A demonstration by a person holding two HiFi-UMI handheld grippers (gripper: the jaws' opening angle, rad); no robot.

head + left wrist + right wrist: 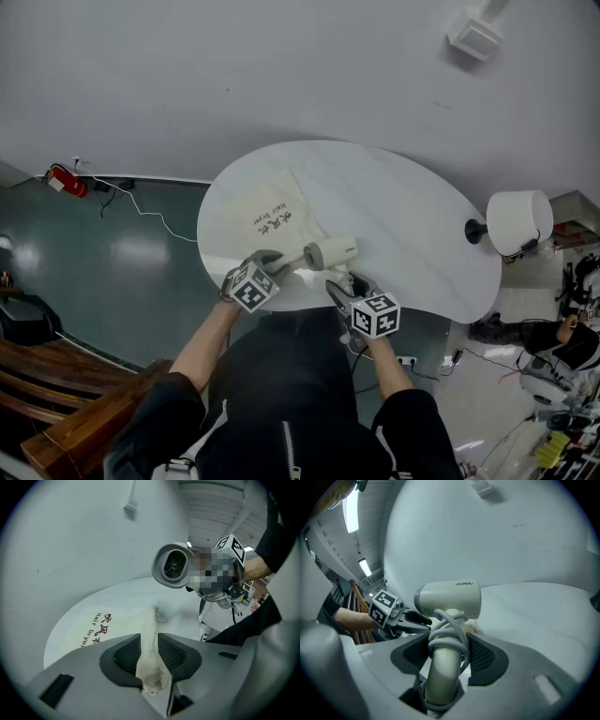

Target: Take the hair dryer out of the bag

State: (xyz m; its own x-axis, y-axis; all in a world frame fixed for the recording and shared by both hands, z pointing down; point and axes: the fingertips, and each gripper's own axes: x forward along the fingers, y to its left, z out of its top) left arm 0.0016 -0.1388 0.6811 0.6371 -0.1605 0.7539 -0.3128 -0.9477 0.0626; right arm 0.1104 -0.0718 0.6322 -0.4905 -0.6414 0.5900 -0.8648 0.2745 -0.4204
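Grippers meet at the near rim of the white table (412, 234), one in each of your hands. Your right gripper (449, 645) is clamped on the handle of the hair dryer (450, 597). Both pads press on the handle and on the grey cord (449, 629) coiled round it.

The cream dryer is fully out of the bag (272, 220). You hold it clear above the tabletop, just past the bag's near end. Its barrel is level and its round rear grille faces your left gripper (150, 641).

That gripper's jaws stand a narrow way apart. A thin upright fold of the bag's edge stands in the gap, bunched at the bottom, and the pads are not squeezing it flat.

Beyond the jaws, the pale cloth bag lies flat on the left half of the table. Its dark print, which includes the words "Hair Dryer", faces up.

Off the table's right end, a white drum-shaped lamp (520, 220) sits on a black mount.

Farther left, on the dark green floor (141, 262), a white cable (141, 211) trails to a red object (67, 180) at the foot of the pale wall (281, 75).
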